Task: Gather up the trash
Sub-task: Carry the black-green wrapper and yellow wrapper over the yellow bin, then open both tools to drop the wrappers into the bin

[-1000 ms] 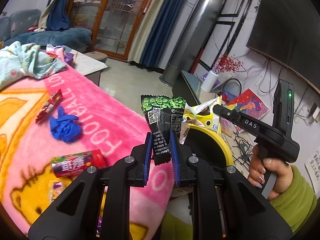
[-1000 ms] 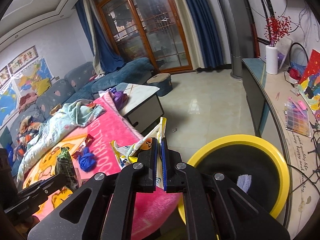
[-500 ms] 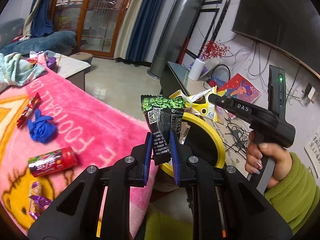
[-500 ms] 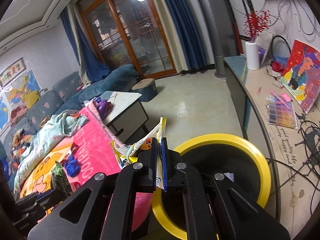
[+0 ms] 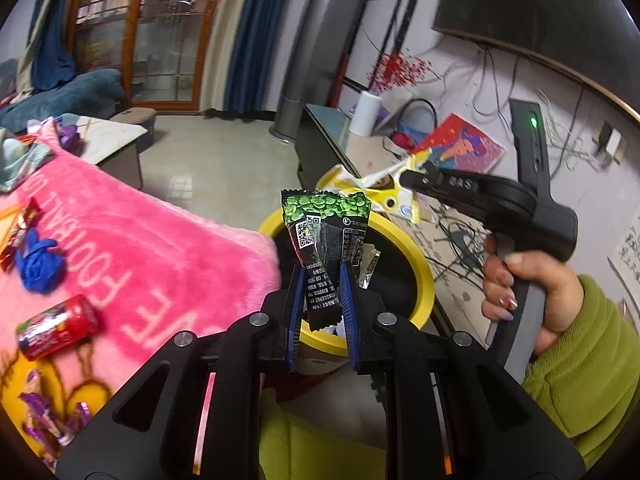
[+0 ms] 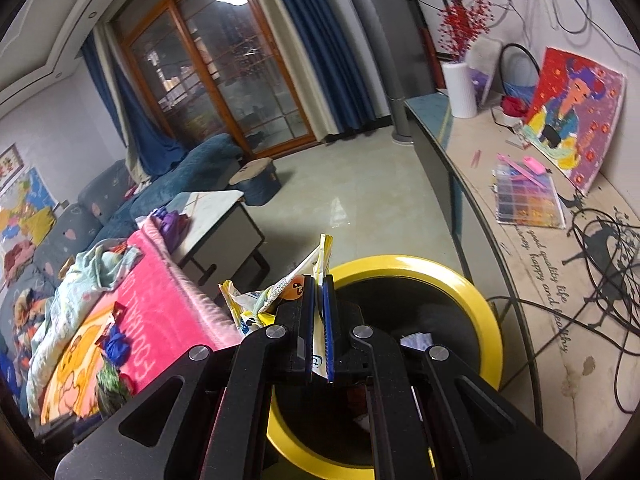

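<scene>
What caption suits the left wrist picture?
Left gripper clamps a green-black wrapper above the yellow-rimmed bin.

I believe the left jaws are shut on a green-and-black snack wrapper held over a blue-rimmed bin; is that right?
Not quite: the bin has a yellow rim, not blue, as the left wrist view shows. The left gripper is indeed shut on the green-and-black snack wrapper over it.

The left hand-held gripper (image 5: 323,280) pinches a green-black wrapper (image 5: 326,240) above the yellow-rimmed bin (image 5: 420,276).
</scene>
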Tool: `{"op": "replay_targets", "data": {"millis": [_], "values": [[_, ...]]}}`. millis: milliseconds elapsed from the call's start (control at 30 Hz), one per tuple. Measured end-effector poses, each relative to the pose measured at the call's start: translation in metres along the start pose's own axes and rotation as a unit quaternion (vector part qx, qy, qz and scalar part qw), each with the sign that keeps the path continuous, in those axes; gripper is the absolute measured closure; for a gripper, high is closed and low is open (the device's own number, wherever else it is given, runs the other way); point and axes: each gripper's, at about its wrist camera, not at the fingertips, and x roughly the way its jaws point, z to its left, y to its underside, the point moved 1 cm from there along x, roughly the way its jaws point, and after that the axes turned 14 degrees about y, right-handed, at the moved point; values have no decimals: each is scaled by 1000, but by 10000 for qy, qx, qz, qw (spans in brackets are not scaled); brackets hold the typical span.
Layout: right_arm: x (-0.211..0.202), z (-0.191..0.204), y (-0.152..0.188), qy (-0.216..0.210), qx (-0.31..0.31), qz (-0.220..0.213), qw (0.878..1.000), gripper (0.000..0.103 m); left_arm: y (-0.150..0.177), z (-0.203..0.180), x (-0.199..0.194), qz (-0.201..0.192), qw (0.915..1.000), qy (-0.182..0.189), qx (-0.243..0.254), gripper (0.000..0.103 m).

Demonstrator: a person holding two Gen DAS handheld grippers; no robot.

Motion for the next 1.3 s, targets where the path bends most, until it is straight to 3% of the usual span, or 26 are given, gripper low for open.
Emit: {"op": "replay_targets", "data": {"millis": [667,967,1133,1233,1300], "values": [[27,-53,5,533,544,279,9967,98,10,-11,69,640,9975,163,233,91],[40,-64,8,532,665,485,9952,97,10,-11,96,831,9960,188,273,88],[48,-66,11,462,761,679,9937,93,5,-5,94,794,9966,134,179,60],[49,-65,12,470,806,709,9931,82,3,-4,88,699,9974,93,124,47],[49,-63,13,492,761,704,9934,82,1,-3,82,618,9980,68,82,40]]}}
